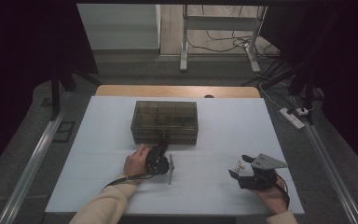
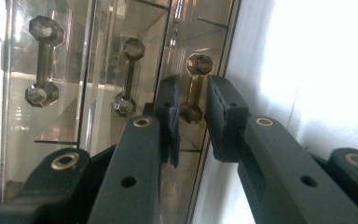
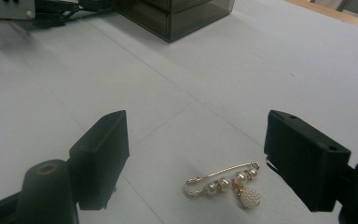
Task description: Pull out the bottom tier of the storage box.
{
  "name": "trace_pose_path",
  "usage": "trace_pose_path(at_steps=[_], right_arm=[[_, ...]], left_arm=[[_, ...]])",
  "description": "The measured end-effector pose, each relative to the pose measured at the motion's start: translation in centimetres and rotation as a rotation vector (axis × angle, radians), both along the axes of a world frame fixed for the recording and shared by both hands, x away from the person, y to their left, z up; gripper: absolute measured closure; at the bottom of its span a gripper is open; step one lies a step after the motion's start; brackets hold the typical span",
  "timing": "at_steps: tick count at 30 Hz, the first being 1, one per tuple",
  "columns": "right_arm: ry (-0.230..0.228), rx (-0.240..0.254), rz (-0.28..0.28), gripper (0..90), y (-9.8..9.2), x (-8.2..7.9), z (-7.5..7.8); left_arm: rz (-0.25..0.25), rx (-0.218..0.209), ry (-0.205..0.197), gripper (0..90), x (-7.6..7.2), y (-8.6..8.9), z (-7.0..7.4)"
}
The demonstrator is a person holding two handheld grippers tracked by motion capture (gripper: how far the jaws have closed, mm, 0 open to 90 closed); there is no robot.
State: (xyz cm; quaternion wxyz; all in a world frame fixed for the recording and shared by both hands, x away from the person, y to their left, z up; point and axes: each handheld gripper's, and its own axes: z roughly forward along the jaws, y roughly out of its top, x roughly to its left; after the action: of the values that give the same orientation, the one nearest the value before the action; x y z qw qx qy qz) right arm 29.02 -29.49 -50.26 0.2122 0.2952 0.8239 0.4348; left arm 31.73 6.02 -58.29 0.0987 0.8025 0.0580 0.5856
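Note:
A smoky see-through drawer box (image 1: pixel 164 122) stands in the middle of the white table. My left gripper (image 1: pixel 164 136) reaches its front face. In the left gripper view my left gripper (image 2: pixel 193 93) has its jaws on either side of a gold dumbbell-shaped drawer handle (image 2: pixel 199 63), with a slim gap at the right pad, so it is open. My right gripper (image 1: pixel 239 166) rests at the front right, wide open. A gold pin brooch with pearls (image 3: pixel 228 186) lies flat on the table between the jaws of my right gripper (image 3: pixel 198 140), touching neither.
Two more handles (image 2: pixel 44 60) (image 2: pixel 129 77) sit on the box's other drawer fronts. The white table top (image 1: pixel 223 126) ends in a wooden strip (image 1: pixel 177 91) at the back. Floor cables and a power strip (image 1: pixel 292 116) lie to the right.

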Motion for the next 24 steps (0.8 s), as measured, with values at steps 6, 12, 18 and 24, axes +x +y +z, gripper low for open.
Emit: trace_pose_path(at_steps=[6,12,18,24], right_arm=[[-0.001,0.002,-0.001,21.1,-0.01,0.01,-0.01],[-0.002,0.004,-0.002,21.1,0.00,-0.01,-0.01],[-0.001,0.004,-0.003,21.1,-0.05,0.01,-0.01],[-0.001,0.004,-0.002,21.1,-0.12,-0.01,0.02]], left_arm=[[0.004,0.033,-0.029,77.9,-0.05,-0.12,-0.22],[-0.001,0.041,-0.031,80.3,-0.09,-0.12,-0.25],[-0.002,0.046,-0.042,81.1,-0.22,-0.08,-0.19],[-0.007,0.048,-0.046,81.3,-0.30,-0.03,-0.23]])
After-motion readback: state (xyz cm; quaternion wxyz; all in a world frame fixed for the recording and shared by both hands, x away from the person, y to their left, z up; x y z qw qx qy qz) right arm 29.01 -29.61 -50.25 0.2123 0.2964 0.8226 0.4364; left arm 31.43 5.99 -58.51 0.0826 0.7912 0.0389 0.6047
